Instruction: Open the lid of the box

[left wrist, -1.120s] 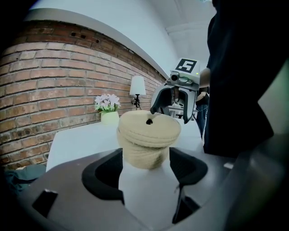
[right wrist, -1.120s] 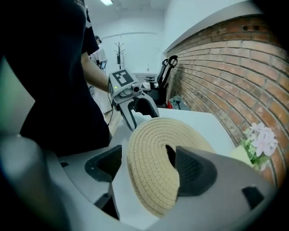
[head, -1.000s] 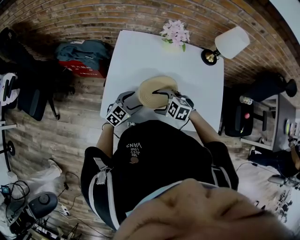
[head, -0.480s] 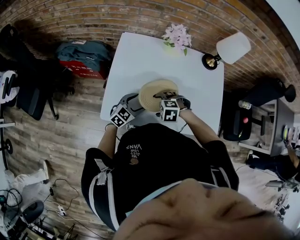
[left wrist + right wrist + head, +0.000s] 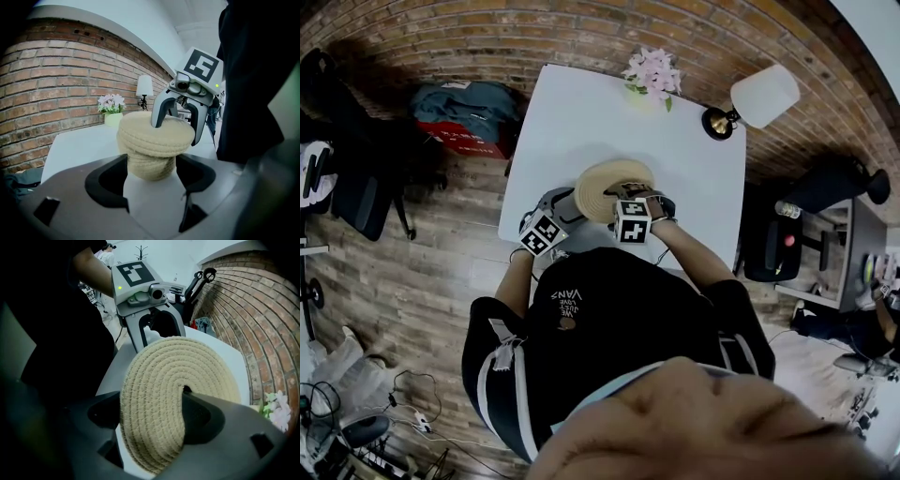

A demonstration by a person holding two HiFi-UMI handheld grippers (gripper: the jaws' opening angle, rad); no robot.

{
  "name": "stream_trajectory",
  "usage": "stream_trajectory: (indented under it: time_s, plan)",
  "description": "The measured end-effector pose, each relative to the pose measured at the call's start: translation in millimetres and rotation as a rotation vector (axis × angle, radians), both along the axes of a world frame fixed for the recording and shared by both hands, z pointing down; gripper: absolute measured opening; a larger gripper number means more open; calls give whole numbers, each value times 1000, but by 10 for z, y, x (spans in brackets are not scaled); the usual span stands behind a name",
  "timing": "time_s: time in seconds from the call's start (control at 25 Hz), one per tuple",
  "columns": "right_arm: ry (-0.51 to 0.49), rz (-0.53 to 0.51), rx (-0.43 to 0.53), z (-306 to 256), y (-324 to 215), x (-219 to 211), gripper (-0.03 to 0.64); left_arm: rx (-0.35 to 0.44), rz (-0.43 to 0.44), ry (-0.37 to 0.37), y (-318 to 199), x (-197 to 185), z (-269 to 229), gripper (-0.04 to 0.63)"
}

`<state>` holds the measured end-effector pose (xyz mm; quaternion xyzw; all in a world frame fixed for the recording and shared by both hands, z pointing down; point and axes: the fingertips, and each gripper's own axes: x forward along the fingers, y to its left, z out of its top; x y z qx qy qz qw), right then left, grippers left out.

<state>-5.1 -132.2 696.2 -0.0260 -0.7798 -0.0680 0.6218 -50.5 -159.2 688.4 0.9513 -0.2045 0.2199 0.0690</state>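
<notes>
White desk [image 5: 581, 112], brick wall at twelve o'clock. The left gripper [image 5: 151, 161] clamps the woven box [image 5: 150, 171] and the right gripper [image 5: 145, 404] pinches the lid [image 5: 187, 362] rim. Lift-off is in hand, and next, probably, a straight pull upward.

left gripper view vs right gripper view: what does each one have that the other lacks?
Left gripper view only: the box body held between the jaws of the left claw, plus the lamp. Right gripper view only: the lid top-on as a spiral, one jaw of the right claw reaching its centre. Both: lid, flowers, white table, brick wall.
</notes>
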Motion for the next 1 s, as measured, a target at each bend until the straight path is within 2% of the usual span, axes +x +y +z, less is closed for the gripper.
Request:
stream_trajectory:
  time_s: [0.28,0.56,1.0]
  plan:
    - [-17,3,31,-31,-20,12,349,-12,-21,-6,-10,13,13,314]
    - [-120,63,6,-229,-29,-39,348,-19,-38,-14,-31,19,29,314]
    - [-299,225,-8,-534,-189,-98,330,-39,-55,-12,-25,8,46,314]
